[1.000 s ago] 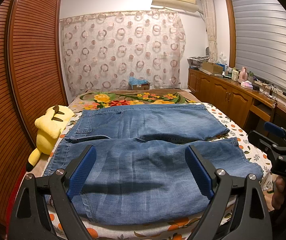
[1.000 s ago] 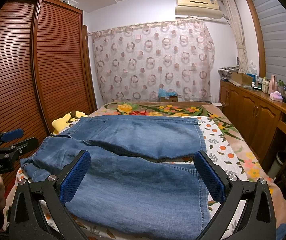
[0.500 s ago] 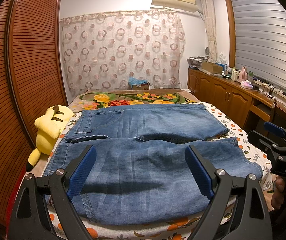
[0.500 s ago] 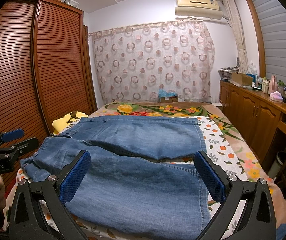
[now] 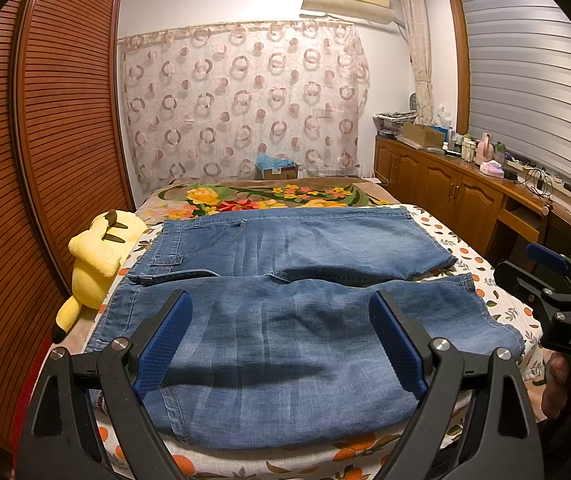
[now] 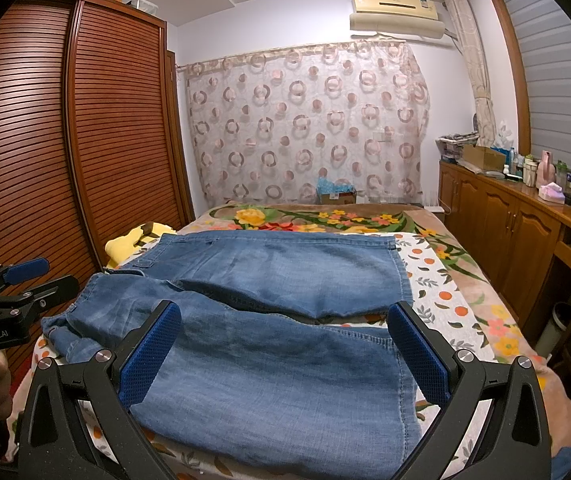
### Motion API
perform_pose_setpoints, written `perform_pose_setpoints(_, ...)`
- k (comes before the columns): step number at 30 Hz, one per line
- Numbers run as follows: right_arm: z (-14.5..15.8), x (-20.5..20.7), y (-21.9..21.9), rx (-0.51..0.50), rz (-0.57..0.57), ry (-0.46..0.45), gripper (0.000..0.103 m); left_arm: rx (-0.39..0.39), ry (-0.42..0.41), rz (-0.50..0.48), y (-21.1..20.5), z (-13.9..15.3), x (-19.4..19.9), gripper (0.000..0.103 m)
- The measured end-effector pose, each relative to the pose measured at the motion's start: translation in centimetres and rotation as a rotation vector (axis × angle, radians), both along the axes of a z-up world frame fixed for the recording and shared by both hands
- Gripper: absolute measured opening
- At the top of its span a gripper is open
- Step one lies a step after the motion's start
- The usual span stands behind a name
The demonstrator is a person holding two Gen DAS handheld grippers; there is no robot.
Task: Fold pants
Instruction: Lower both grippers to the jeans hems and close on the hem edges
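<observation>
Lying crosswise on the bed (image 5: 465, 252), pants (image 5: 285, 320) waistband left, both tools (image 5: 281, 344) (image 6: 285, 352) released

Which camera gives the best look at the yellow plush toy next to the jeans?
The left wrist view: the yellow plush toy shows whole, lying beside the jeans. The right wrist view shows only a yellow sliver behind the jeans' edge.
</observation>
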State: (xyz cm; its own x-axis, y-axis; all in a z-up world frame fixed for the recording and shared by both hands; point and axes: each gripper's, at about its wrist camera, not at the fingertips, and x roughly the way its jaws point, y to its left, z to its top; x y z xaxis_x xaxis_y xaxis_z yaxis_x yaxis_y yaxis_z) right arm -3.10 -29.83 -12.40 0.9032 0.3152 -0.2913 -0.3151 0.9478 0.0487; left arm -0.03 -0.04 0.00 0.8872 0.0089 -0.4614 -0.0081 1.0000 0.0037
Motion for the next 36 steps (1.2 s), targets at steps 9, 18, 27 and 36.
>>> perform_pose_setpoints(9,-0.2,0.3,0.1,-0.004,0.003,0.012,0.103,-0.004,0.028,-0.008,0.2,-0.4,0.4,0.091)
perform_pose_setpoints(18,-0.8,2.6,0.1,-0.034,0.000,0.099,0.103,-0.022,0.123,-0.014,0.9,-2.8,1.6,0.091)
perform_pose_setpoints(27,-0.7,5.5,0.5,-0.081,-0.027,0.202,0.103,-0.037,0.200,0.020,3.6,-5.4,2.8,0.091)
perform_pose_setpoints(36,0.9,6.1,1.5,-0.124,-0.062,0.253,0.103,-0.044,0.263,0.035,6.3,-7.4,3.2,0.091)
